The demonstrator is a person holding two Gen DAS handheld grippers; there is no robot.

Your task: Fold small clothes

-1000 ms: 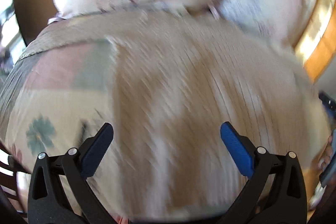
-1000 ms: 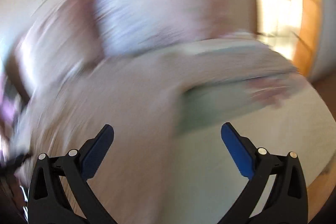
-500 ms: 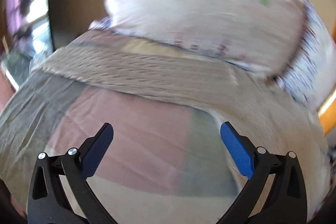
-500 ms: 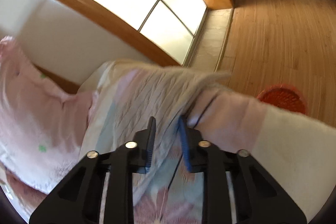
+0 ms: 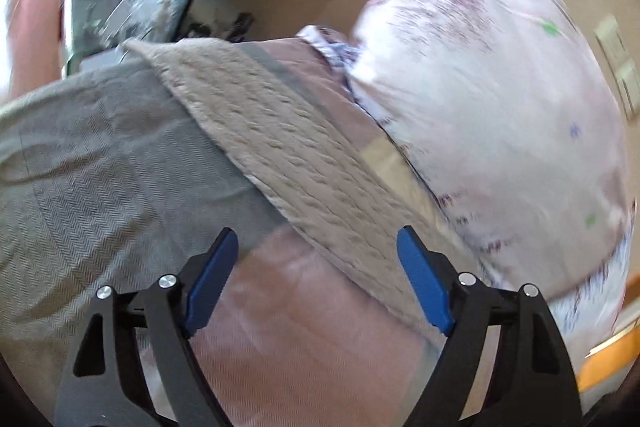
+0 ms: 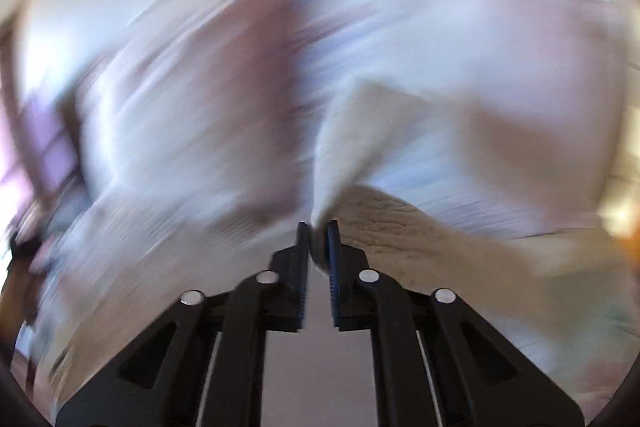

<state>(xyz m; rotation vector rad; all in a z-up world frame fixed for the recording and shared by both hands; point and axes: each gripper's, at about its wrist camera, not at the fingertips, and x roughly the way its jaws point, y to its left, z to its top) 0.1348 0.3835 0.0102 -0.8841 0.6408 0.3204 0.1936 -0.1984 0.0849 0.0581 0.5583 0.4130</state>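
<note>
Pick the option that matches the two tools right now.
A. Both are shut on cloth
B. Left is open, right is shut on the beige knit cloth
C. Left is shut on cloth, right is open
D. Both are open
B: the left tool stands wide apart over the bedding with nothing between its fingers, while the right tool pinches a corner of the beige knit cloth.

A home bedroom: a bed spread with a patchwork cover [image 5: 304, 327], a floral pillow [image 5: 500, 115] at the far right, and a wall switch [image 5: 618, 67] beyond it.
</note>
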